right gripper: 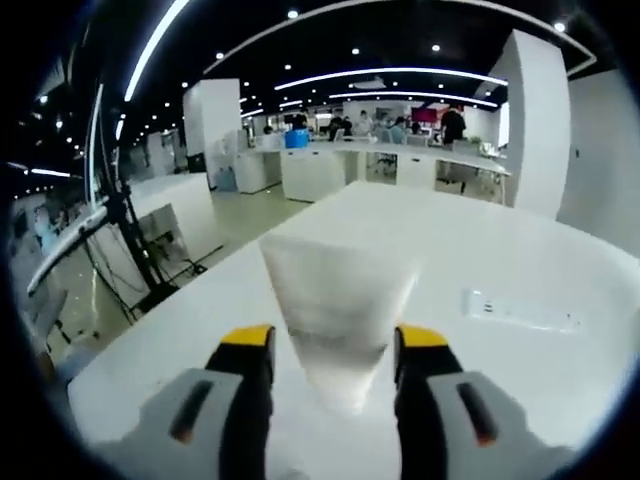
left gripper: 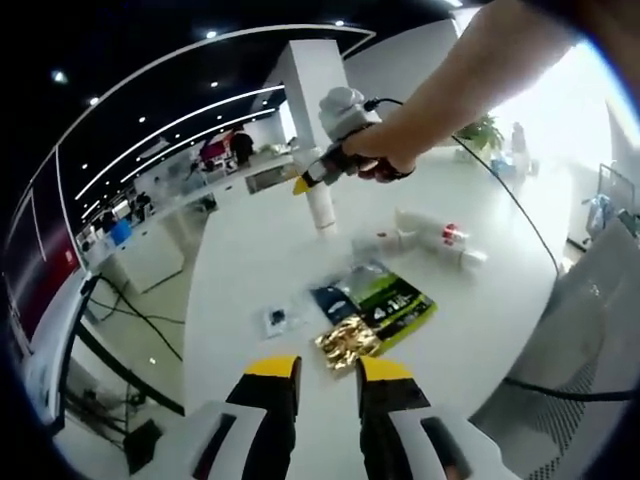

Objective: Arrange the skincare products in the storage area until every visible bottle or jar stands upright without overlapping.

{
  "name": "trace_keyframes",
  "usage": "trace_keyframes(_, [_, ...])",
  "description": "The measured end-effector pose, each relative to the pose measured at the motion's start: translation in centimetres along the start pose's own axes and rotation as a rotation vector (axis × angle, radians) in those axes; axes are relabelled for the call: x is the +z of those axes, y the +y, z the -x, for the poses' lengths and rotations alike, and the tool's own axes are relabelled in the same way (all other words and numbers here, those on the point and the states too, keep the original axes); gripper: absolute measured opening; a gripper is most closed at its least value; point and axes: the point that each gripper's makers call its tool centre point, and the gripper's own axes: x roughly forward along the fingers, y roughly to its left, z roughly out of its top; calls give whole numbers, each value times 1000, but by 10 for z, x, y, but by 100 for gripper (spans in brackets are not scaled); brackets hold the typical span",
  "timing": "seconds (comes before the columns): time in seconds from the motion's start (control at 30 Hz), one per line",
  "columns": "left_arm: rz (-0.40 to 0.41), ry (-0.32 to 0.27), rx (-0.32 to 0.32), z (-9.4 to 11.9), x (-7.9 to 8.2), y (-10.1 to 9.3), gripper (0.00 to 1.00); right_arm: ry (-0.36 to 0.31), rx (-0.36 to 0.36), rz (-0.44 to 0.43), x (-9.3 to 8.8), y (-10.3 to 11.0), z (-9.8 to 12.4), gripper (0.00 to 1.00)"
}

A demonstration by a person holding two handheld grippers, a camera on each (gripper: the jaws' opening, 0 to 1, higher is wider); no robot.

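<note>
A white worktop (left gripper: 250, 250) carries a green packet (left gripper: 395, 300), a gold foil packet (left gripper: 347, 343), a small dark sachet (left gripper: 277, 320), and toppled white bottles (left gripper: 440, 240).

The left gripper view looks from above and some way back, down across the white table (left gripper: 250, 260), with the right gripper (left gripper: 315, 178) at upper centre holding a white bottle (left gripper: 322, 207). The right gripper view sits very near this same bottle (right gripper: 335, 300), low at centre, facing level over the same table (right gripper: 520, 260).
</note>
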Motion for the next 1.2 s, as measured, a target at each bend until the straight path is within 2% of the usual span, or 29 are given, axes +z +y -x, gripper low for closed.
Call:
trace_keyframes(0.13, [-2, 3, -3, 0, -1, 0, 23, 17, -2, -30, -1, 1, -1, 38])
trace_keyframes(0.37, [-9, 3, -7, 0, 0, -2, 22, 32, -74, -59, -2, 0, 1, 38])
trace_keyframes(0.47, [-10, -7, 15, 2, 2, 3, 20, 37, -90, -67, -4, 0, -1, 38])
trace_keyframes(0.57, [-3, -7, 22, 2, 1, 5, 20, 88, -60, -75, -15, 5, -2, 46])
trace_keyframes(0.7, [-10, -10, 13, 2, 2, 3, 20, 102, -35, -32, -21, 5, 11, 51])
trace_keyframes(0.83, [-6, -17, 17, 2, 3, 4, 20, 89, -14, -50, -29, -6, 41, 53])
trace_keyframes(0.93, [-11, -19, 25, 3, 3, 5, 20, 95, -4, -44, -41, -24, 65, 55])
trace_keyframes(1.0, [-12, -17, 29, 3, 3, 5, 20, 106, -58, -24, -53, -51, 84, 55])
trace_keyframes(1.03, [-14, -17, 32, 3, 3, 6, 20, 113, -89, -77, -64, -65, 96, 55])
trace_keyframes(1.07, [-17, -17, 34, 3, 3, 6, 20, 114, -98, -101, -68, -69, 100, 55])
trace_keyframes(1.13, [-26, -21, 37, 4, 4, 6, 19, 139, -137, -204, -101, -87, 122, 55])
trace_keyframes(1.2, [-33, -21, 38, 4, 4, 6, 19, 171, -145, -245, -121, -90, 132, 57])
